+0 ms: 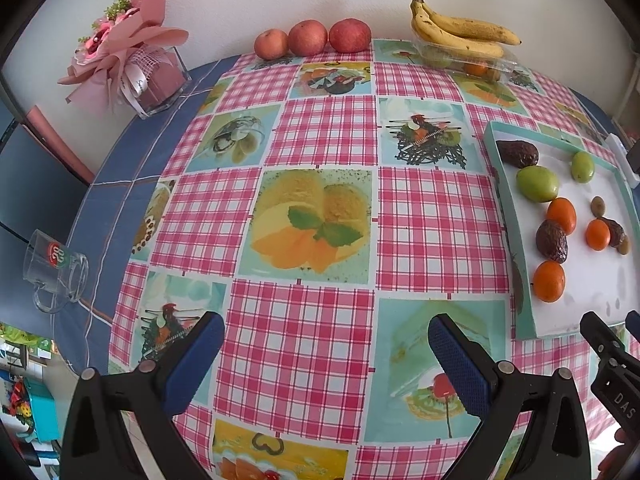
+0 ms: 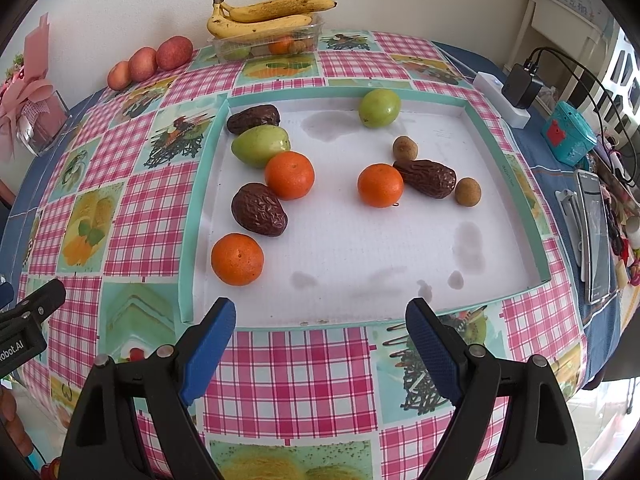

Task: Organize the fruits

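3 apples (image 1: 310,39) by wall, checked tablecloth (image 1: 304,320), white tray (image 2: 360,248)

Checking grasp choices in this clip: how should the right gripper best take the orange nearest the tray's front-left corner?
Probably across the middle of the nearest orange, coming down from above. It is round and sits apart from the dark wrinkled fruit behind it, but close to the tray wall on its left. So set the jaws front to back, not left to right. The right gripper is open and empty.
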A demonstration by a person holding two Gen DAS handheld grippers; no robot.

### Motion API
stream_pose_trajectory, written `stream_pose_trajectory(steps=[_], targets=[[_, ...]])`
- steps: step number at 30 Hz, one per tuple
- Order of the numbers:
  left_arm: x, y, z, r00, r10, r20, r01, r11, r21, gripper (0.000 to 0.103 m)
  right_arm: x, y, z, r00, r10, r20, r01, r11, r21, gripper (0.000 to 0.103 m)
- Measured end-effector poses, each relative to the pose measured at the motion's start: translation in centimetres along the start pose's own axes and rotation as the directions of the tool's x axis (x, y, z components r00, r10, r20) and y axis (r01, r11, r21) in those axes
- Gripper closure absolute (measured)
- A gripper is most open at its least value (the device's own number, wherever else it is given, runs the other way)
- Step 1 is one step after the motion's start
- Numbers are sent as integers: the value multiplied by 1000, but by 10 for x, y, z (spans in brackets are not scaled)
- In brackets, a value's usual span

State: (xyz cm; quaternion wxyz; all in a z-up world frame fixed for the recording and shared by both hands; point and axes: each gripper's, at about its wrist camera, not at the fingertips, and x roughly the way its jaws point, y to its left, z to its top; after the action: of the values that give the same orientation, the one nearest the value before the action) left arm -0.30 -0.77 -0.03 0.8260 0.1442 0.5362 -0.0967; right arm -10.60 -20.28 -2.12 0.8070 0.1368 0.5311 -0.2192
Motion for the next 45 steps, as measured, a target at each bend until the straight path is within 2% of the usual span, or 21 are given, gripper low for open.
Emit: stream_pose_trajectory(steps=[45], targets=[[2, -1, -2, 1000, -1, -10, 1, 1000, 9, 0, 0, 0, -1, 1000, -1, -2, 1, 1000, -1, 15]])
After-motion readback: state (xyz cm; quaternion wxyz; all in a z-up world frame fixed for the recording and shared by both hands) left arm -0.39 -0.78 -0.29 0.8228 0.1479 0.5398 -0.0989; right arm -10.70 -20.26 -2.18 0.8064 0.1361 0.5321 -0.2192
